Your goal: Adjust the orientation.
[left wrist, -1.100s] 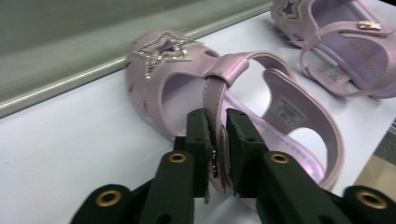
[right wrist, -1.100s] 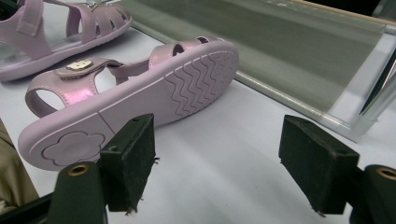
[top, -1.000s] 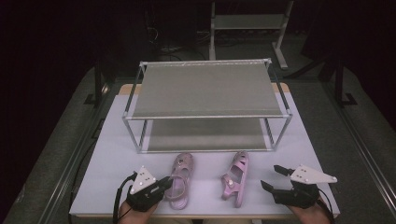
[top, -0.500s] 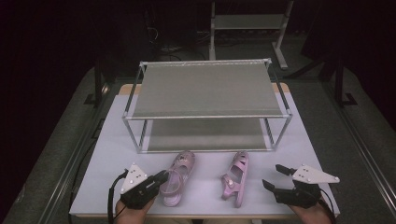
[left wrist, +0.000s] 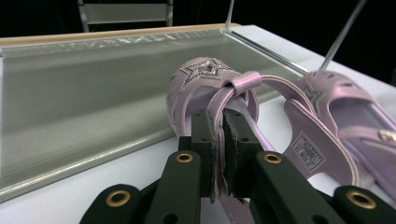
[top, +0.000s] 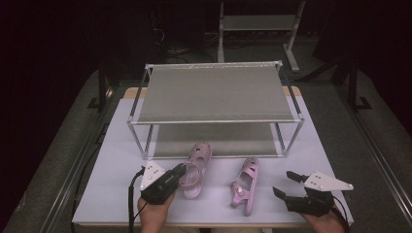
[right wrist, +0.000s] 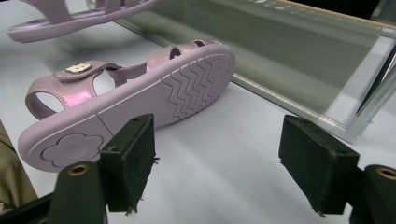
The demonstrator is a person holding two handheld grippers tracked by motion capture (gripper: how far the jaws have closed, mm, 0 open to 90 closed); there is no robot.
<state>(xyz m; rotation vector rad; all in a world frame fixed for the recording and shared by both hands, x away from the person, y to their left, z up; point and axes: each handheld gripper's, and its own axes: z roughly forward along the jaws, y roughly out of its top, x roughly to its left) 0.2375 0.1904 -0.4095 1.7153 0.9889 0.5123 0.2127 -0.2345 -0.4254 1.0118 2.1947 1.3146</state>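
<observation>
Left gripper (left wrist: 219,140): lower centre, clenched on heel strap of pink sandal (top: 196,165). Right gripper (top: 289,184): lower right, jaws released, near 2nd sandal (top: 244,184) on its side.

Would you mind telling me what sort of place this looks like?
Probably a lab set up for recording: a white table ringed by darkness, holding a metal two-tier rack and pink sandals, with cables on the floor behind.

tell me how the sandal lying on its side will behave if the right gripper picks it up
The sandal on its side looks small and thin-soled, so probably light. Its straps are thin loops, likely floppy, so it may dangle if held by one. The ridged sole looks grippy rather than slippery. The right gripper is open, jaws not touching it.
</observation>
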